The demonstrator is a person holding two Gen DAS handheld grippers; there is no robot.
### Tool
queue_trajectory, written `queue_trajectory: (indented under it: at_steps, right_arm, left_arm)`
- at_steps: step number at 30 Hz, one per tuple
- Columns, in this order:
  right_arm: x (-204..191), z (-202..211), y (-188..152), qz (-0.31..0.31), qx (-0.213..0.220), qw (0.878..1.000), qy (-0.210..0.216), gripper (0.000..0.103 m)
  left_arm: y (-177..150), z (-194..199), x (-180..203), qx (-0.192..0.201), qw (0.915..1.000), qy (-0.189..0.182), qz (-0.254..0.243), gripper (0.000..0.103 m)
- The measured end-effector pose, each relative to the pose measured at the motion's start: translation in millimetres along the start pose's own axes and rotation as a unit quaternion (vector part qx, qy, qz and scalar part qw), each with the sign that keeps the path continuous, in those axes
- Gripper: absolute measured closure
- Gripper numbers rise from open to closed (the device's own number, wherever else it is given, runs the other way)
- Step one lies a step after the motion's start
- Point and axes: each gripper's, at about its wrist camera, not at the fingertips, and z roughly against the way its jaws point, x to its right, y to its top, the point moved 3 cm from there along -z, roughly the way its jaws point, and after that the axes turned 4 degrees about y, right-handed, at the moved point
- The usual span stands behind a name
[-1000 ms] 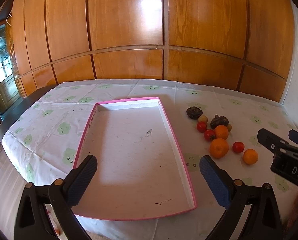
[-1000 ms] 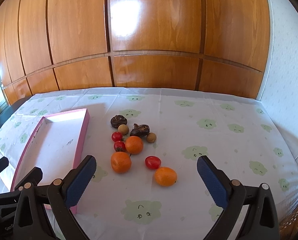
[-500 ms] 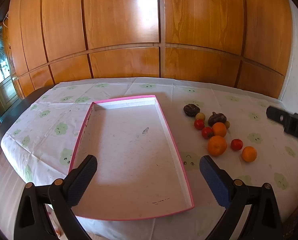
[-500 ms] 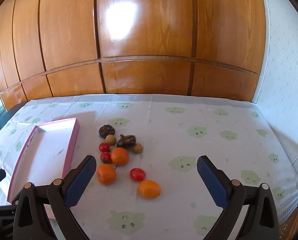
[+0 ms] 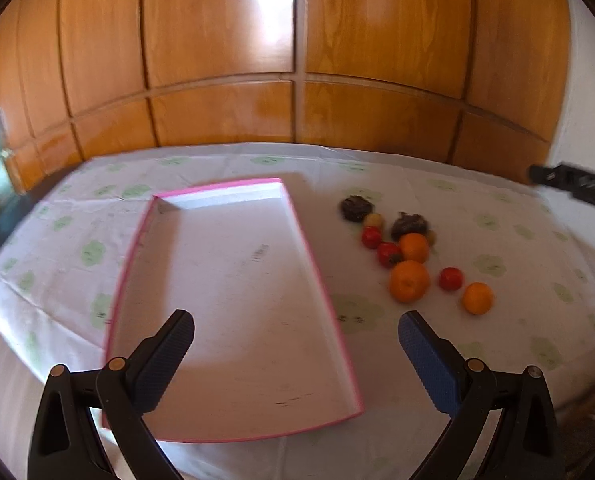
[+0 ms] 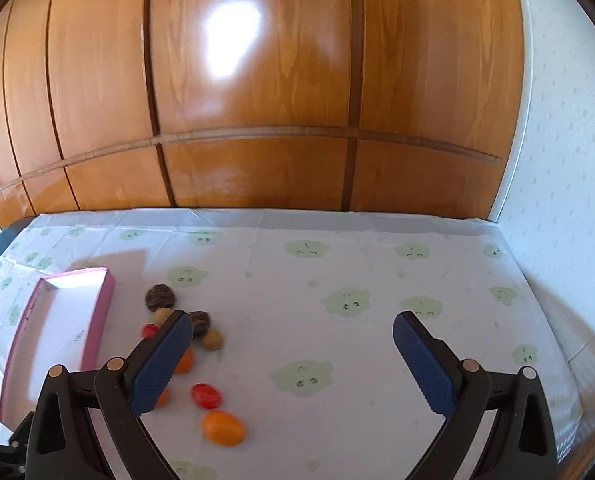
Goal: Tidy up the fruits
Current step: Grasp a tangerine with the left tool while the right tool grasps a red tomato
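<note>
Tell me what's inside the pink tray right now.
No fruit: the pink tray shows only its bare white floor. The left gripper fingers hide a small part near the front.

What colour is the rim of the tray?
Pink rim, white inside; clearest in the left wrist view.

A white cloth (image 6: 377,272) printed with green cloud faces covers the tabletop; glossy wood panelling (image 5: 297,60) stands behind, a pale wall (image 6: 557,140) alongside.
</note>
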Motion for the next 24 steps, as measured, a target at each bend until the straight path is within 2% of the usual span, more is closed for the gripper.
queue_trajectory:
  at_steps: [4,9,11,13,18,24]
  right_arm:
    - [19,-27,-3,-0.011,-0.038,0.999,0.014,0.012]
    - [42,-50,-15,-0.074,-0.083,0.993,0.042,0.015]
    - [42,-52,-15,-0.084,-0.086,0.991,0.052,0.015]
    - [40,-51,-16,-0.086,-0.087,0.991,0.059,0.015]
    - [37,-49,-14,-0.094,-0.087,0.989,0.072,0.015]
    - [31,-51,-12,-0.09,-0.093,0.988,0.08,0.016]
  left_arm:
    - [5,-8,7,-0.02,0.9994,-0.026,-0.01,0.0]
    - [15,-20,22,-0.047,0.9966,-0.059,-0.031,0.003]
    - [20,-27,30,-0.064,0.9944,-0.073,-0.041,0.017]
    - [23,-35,43,-0.075,0.9921,-0.08,-0.061,0.024]
    - [27,-51,70,-0.102,0.986,-0.103,-0.083,0.027]
    - [29,-84,95,-0.128,0.9817,-0.094,-0.105,0.036]
